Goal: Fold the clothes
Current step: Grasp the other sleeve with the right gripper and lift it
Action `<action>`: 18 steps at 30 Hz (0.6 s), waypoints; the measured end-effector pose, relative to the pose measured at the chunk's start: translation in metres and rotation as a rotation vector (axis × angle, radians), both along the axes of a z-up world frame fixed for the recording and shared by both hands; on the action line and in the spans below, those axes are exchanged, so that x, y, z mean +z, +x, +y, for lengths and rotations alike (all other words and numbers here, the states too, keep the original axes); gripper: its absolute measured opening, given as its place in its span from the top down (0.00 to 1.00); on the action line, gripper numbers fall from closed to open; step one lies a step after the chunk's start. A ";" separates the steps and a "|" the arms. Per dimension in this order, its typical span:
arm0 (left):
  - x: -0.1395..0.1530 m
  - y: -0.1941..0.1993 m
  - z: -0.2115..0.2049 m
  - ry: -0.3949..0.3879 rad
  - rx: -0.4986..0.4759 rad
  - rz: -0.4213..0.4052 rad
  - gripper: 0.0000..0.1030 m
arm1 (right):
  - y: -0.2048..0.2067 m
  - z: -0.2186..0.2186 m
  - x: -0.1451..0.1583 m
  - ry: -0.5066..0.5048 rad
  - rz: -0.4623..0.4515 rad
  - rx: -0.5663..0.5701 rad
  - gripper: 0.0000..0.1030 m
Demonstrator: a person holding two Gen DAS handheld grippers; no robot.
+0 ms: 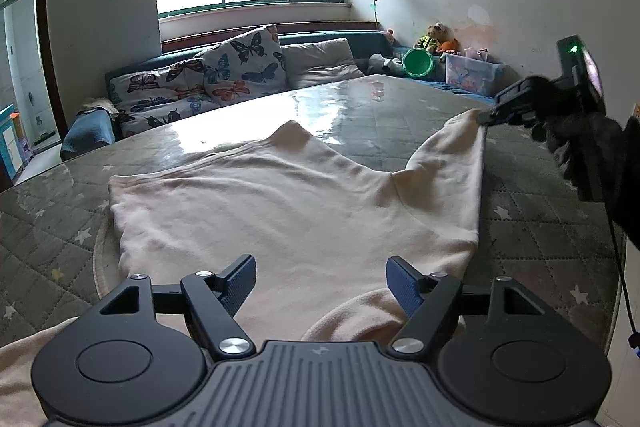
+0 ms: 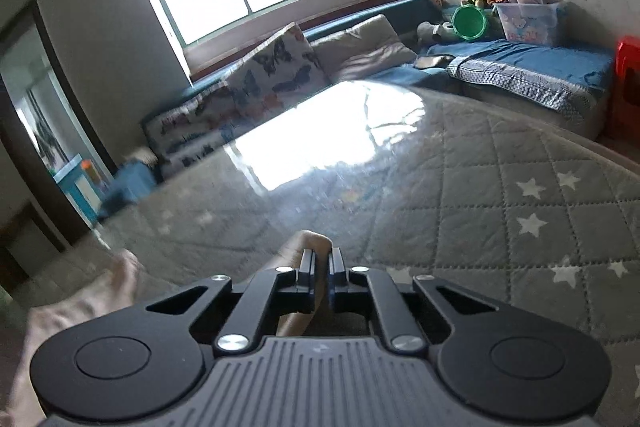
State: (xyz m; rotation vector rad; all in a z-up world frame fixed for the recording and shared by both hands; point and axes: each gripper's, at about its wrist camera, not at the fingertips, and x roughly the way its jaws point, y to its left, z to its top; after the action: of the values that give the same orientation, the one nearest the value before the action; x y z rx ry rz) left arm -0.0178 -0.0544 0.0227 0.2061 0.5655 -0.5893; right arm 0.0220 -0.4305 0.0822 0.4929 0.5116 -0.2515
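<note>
Jaws of right gripper [image 2: 320, 259] pinched on cream garment [image 1: 288, 203]; left gripper [image 1: 320, 279] wide, empty; toys in clear bin [image 1: 472, 75].

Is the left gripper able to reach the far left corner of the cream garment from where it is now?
Probably yes. The left gripper is open above the near part of the cream garment, and nothing lies between it and the far left corner. The right gripper is shut on the opposite corner, well aside.

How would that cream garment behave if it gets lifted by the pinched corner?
Probably floppy: the cream garment lies wrinkled and sags away from the right gripper. It likely drags rather than slides freely across the quilted mattress.
</note>
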 end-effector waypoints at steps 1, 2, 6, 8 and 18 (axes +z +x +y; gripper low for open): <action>0.000 0.000 0.000 -0.002 0.000 -0.001 0.27 | -0.004 -0.001 0.004 0.012 -0.017 0.002 0.95; 0.000 0.000 0.001 -0.005 0.000 -0.001 0.27 | -0.010 -0.001 0.010 0.024 -0.039 0.008 0.95; 0.001 -0.001 0.003 -0.016 0.003 -0.003 0.27 | -0.027 0.008 0.030 0.048 -0.111 0.044 0.95; 0.001 -0.002 0.005 -0.022 0.006 -0.006 0.26 | -0.033 0.017 0.041 0.049 -0.144 0.071 0.95; 0.003 -0.008 0.025 -0.053 0.047 -0.016 0.25 | -0.044 0.111 0.081 0.011 -0.260 0.332 0.95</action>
State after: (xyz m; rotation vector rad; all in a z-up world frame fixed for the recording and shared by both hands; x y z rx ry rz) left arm -0.0253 -0.0296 0.0257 0.1468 0.5373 -0.5564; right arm -0.0217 -0.3192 0.1631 0.4359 0.3333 0.1330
